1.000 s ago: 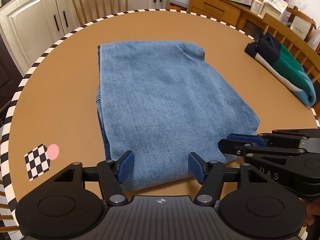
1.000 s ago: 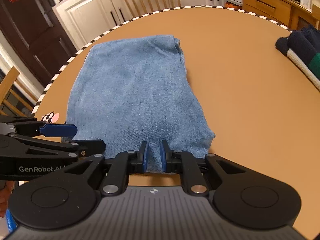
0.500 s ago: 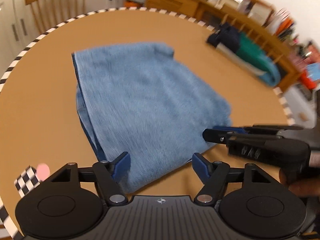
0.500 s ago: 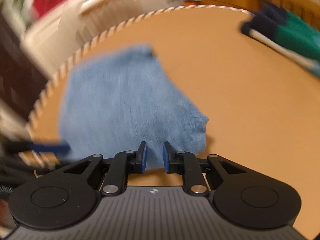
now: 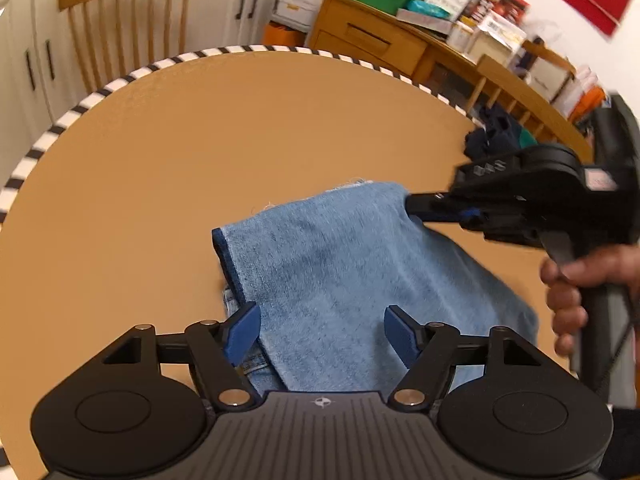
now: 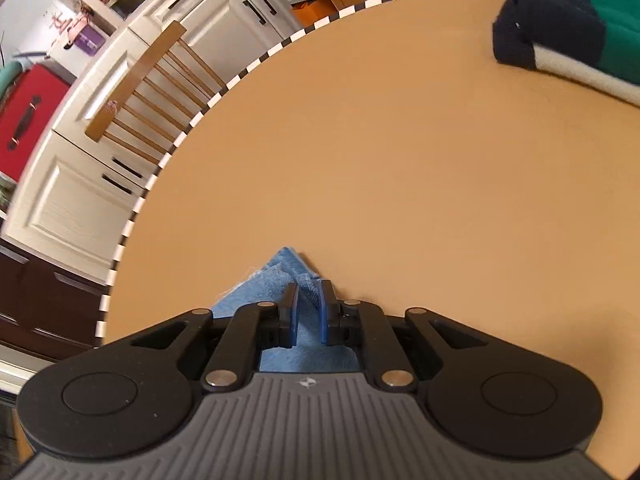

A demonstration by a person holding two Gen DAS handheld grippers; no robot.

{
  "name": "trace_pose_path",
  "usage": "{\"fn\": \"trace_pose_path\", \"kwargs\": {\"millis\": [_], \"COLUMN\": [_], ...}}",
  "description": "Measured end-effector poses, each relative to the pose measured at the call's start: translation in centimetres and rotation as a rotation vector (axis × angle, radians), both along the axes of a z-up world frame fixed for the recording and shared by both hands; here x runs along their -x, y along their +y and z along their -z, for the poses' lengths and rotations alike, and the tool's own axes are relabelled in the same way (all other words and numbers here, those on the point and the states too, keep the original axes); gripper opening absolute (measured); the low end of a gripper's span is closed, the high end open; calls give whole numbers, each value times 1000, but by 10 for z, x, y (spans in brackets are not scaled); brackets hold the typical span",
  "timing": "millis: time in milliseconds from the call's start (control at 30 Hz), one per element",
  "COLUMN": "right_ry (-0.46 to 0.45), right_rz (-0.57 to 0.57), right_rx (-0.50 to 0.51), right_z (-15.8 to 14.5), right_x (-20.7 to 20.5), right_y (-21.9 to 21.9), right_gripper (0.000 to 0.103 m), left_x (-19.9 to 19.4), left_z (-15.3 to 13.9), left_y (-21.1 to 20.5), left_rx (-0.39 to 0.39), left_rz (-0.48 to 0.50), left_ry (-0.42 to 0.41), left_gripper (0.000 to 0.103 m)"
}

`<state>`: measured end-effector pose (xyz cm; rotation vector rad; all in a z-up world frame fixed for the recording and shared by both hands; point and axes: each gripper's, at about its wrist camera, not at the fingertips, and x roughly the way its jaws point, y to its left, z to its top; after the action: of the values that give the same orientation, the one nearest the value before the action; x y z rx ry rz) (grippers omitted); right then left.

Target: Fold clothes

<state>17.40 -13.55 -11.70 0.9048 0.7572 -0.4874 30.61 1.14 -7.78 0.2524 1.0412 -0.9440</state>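
Note:
The blue jeans point(image 5: 340, 272) lie folded on the round tan table point(image 5: 200, 140). My left gripper point(image 5: 321, 316) hovers over their near part, jaws opening wide, denim beneath and between the pads but not pressed. My right gripper point(image 5: 412, 204), held by a hand point(image 5: 580, 280), has its tips at the far right corner of the denim. In the right wrist view my right gripper point(image 6: 309, 292) is closing, pinching a ridge of that jeans corner point(image 6: 280, 268). The rest of the jeans is hidden under its body.
A folded navy, green and white garment point(image 6: 580, 28) lies at the table's far right edge. A wooden chair point(image 5: 128, 20) stands behind the striped table rim, with white cabinets and a cluttered wooden sideboard point(image 5: 380, 40) beyond. Bare tabletop point(image 6: 400, 160) stretches ahead of both grippers.
Both grippers swept forward across the table. The jeans, spread long before, now show as a shorter fold with their far corner at the right gripper's tips. The right gripper's view has rolled.

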Motion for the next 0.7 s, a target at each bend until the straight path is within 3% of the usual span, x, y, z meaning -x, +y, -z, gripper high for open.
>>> {"fn": "trace_pose_path", "kwargs": {"millis": [67,100,167,267,333,433,667,700], "right_ry": [9,-6,-36,-148,-184,-191,-246,-258], "right_rz": [3,11,28,29,40,80,250,273], "right_rx": [12,12,11,50,88,98,-114,-144], "right_z": [2,-3,-13,-40,-52,-54,-16,-10], "right_x": [0,6,19,61,97,144,207,214], "right_y": [1,1,2,7,23,48,81,85], "right_gripper": [17,25,21,24,33,38,54,62], "left_x": [-2,-5,-10,-7,-4,2,24,26], "left_z": [7,8,4,-11,-20,-30,-40,-41], "left_y": [-2,-1,4,8,9,7,7,4], "left_rx": [-34,-35,-10,-12,-14,-15,-1,7], "left_rz": [2,-9,-47,-30,-1,48,160,182], "left_ry": [6,19,48,-23,-64,-103,-145,-161], "left_gripper": [80,80,74,75,77,78,78,78]}}
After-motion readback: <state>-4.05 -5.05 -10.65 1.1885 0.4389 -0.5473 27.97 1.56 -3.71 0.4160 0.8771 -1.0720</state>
